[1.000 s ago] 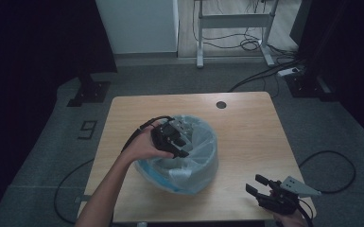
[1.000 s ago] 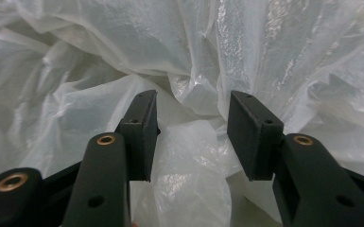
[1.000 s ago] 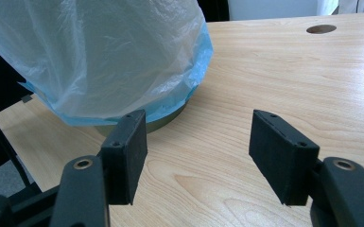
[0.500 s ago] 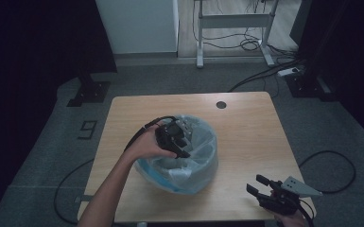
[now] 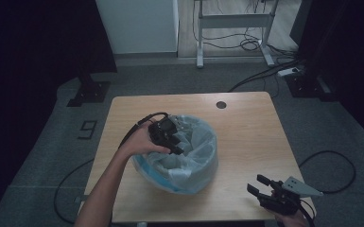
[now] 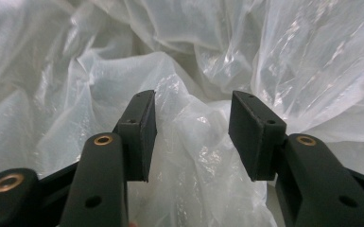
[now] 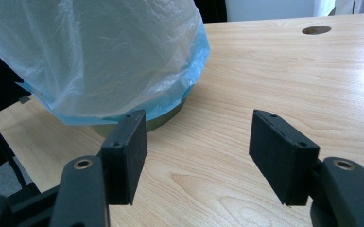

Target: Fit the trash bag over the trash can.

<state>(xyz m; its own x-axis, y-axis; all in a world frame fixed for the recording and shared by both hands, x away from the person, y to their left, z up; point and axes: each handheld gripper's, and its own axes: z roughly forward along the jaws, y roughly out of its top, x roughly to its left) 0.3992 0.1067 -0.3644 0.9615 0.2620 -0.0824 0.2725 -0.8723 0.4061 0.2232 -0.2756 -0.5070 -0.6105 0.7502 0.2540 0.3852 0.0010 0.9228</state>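
The left gripper (image 6: 191, 137) has been sunk slightly deeper into the bin liner (image 6: 189, 71); a fold lies between its parted jaws, ungripped. The right gripper (image 7: 198, 156) is held open, empty.

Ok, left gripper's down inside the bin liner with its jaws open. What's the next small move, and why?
Probably close the left gripper on the fold of plastic liner bunched between its open jaws; the film already sits in the gap. The right gripper waits open near the table edge.
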